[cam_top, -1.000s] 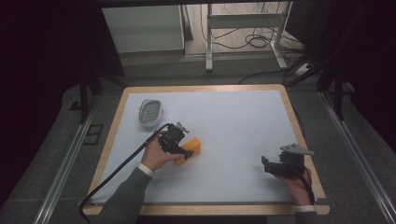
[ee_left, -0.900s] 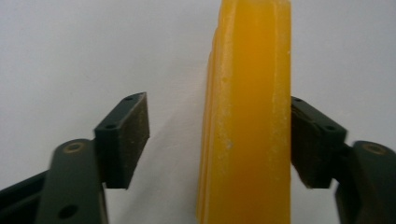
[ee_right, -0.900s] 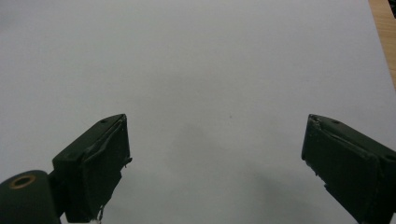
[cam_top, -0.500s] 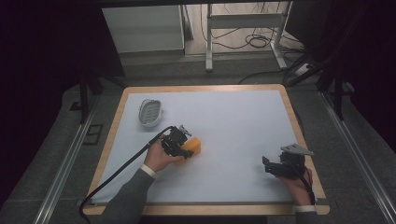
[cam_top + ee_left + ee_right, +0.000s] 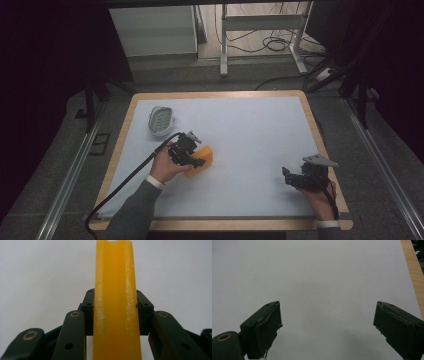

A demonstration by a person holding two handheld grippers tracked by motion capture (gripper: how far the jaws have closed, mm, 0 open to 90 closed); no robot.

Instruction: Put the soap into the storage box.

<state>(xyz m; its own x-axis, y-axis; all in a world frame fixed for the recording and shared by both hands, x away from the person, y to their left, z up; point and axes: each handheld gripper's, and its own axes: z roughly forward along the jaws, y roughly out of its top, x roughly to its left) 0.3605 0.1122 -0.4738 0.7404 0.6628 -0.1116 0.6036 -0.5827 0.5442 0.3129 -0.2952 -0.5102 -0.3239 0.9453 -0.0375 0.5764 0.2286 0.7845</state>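
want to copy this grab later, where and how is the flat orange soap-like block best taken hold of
Grip the flat orange soap-like block across its thin dimension, a pad on each broad face, as the left gripper does now. Come in along the white table from the person's side, at the block's near narrow edge. The broad faces are flat and parallel, so the pads seat squarely; the narrow edge fits between the jaws.

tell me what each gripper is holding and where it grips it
The left gripper clamps the orange block across its narrow sides; the right gripper holds nothing, fingers apart.
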